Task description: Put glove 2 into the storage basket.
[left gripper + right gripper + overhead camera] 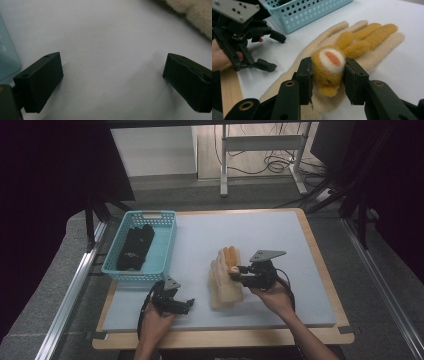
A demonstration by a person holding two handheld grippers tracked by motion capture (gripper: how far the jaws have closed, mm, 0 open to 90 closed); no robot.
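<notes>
We see the right gripper [328, 75] clenched on an orange glove [337, 62], its cuff pinched between both jaws. The orange glove lies on top of a cream glove [224, 285], fingers pointing away from the gripper. Left gripper [184, 304], released with nothing between its jaws, rests on the bench [260, 232] just beside the cream glove.

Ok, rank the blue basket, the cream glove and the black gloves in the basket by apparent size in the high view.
1. blue basket
2. cream glove
3. black gloves
The two lower ranks are close; the black gloves lie farther from the camera, so their order is unsure.
</notes>
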